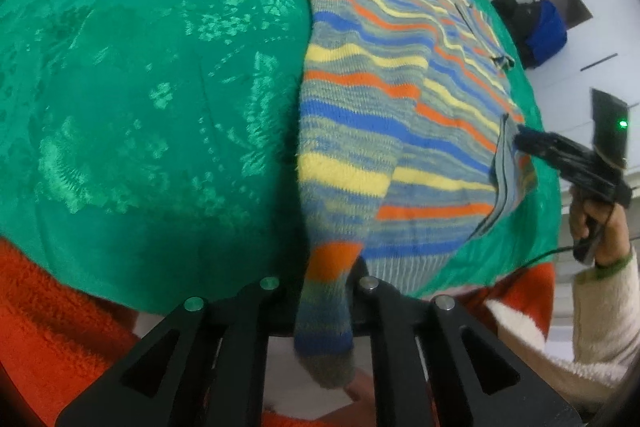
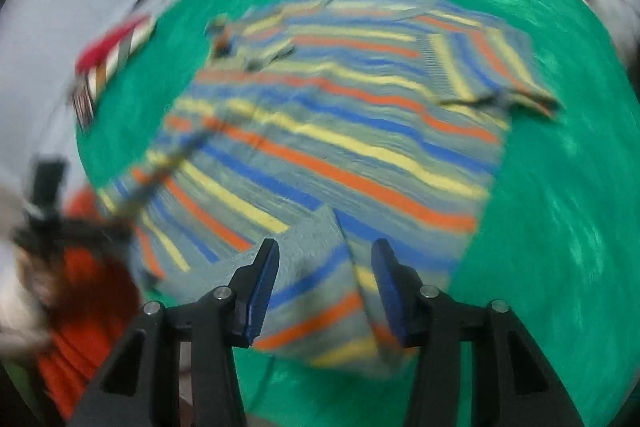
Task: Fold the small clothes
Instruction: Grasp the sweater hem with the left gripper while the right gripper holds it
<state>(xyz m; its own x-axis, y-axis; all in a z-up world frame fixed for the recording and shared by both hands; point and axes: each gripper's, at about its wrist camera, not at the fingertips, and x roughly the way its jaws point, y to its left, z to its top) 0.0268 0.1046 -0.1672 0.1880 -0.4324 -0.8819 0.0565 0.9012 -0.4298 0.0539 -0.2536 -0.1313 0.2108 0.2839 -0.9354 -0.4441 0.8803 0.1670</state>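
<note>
A small striped knit sweater (image 1: 380,99), blue, orange, yellow and grey, lies spread on a green cloth (image 1: 140,87). My left gripper (image 1: 320,287) is shut on one sleeve cuff, which hangs down between its fingers. In the left wrist view the right gripper (image 1: 524,141) pinches the sweater's lifted hem corner at the right. In the blurred right wrist view the sweater (image 2: 340,147) fills the middle. My right gripper (image 2: 324,279) has its blue pads (image 2: 260,291) apart around a fold of knit, and the left gripper (image 2: 60,227) shows at the far left.
The green cloth (image 2: 560,207) covers a rounded surface. An orange fleece blanket (image 1: 40,307) lies under its near edge. A red, white and striped item (image 2: 112,55) lies at the cloth's left edge. A blue bag (image 1: 544,31) stands on the floor beyond.
</note>
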